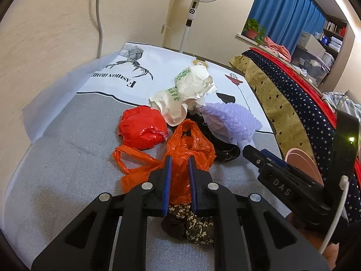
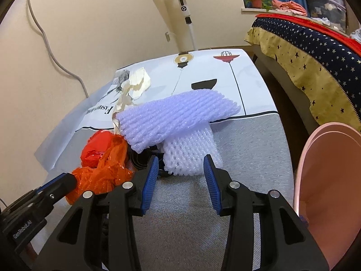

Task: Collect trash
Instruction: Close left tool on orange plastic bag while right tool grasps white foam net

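A pile of trash lies on the cloth-covered table [image 1: 56, 158]. My left gripper [image 1: 179, 160] is narrowed around an orange plastic bag [image 1: 189, 144], whose plastic sits between the blue pads. A red crumpled bag [image 1: 142, 131], crumpled white paper wrappers [image 1: 189, 90] and purple foam netting [image 1: 232, 122] lie beyond. In the right wrist view my right gripper [image 2: 180, 160] is open, its tips at the near edge of the white foam netting [image 2: 189, 155] under the purple foam netting [image 2: 176, 117]. The orange bag [image 2: 106, 171] sits to its left.
A pink bin [image 2: 327, 194] stands at the table's right edge. A dark floral cloth [image 1: 191, 223] lies under my left gripper. A star-patterned bed [image 2: 315, 52], a standing fan [image 1: 196, 11] and a wall cable [image 2: 49, 45] surround the table.
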Motion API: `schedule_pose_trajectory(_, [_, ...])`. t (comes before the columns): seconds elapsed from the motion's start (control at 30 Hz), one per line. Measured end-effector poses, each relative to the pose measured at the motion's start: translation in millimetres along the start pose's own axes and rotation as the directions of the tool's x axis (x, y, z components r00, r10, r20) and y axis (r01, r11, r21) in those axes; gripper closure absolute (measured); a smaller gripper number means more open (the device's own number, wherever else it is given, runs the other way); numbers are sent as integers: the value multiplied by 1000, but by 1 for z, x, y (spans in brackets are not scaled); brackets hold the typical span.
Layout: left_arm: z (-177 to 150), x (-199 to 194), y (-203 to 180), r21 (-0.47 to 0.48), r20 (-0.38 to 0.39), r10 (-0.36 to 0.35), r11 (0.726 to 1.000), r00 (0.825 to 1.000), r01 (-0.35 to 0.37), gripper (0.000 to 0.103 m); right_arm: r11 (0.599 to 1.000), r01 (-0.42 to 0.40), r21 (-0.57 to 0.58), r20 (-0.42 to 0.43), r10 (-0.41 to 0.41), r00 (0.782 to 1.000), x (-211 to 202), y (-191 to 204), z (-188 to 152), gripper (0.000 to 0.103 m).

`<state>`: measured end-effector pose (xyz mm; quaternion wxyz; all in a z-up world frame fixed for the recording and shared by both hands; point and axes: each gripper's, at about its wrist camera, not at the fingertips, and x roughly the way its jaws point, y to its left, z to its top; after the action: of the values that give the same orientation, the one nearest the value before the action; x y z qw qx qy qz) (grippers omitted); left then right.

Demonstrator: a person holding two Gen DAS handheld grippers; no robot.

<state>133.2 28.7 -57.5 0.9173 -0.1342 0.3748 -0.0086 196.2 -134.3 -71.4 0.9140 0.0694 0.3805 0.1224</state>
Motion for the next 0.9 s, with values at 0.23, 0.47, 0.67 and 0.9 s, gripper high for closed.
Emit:
schedule_pose_trajectory(0.23, [1,-1,1,-9,2,-6,1000,1000,6,89,999,-6,-35,-27,5,1000,1,4,1,92])
schedule_pose_trajectory(0.47, [5,-10,0,-11,26,-15,1000,1000,15,89,997,-27,-69,0,27,1000,-22,12,4,94])
schedule_pose_trajectory(0.67, [6,-25,-2,-10,55,-20,1000,998,21,91,993,-77,-89,5,78,997,-48,19,0,94])
schedule_pose_trajectory(0.9, [4,-45,-3,-12,87,-23,1000,996,24,92,988,-99,-116,15,102,995,-79,26,-10,94])
